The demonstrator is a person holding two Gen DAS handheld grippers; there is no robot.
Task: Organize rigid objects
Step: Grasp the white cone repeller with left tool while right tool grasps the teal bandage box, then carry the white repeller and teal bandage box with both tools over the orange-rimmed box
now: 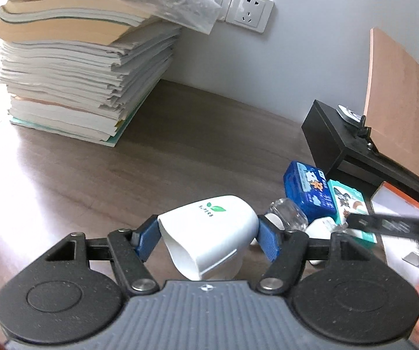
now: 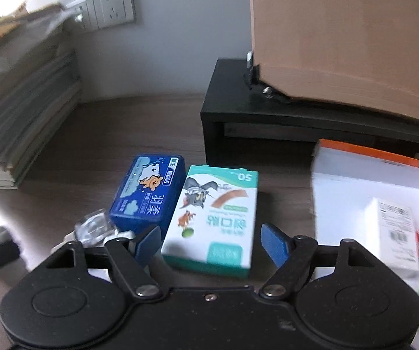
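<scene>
My left gripper is shut on a white container with a green leaf logo, held tilted above the wooden table. My right gripper is open and straddles the near end of a white and teal bandage box that lies flat on the table, pads apart from its sides. A blue tissue pack lies touching the box's left side; it also shows in the left wrist view. A small clear bottle lies at the pack's near left, seen in the left wrist view too.
A tall stack of books and papers stands at the back left. A black monitor stand with a brown board on it is at the back right. A white box with an orange rim holds packets on the right. Wall sockets are behind.
</scene>
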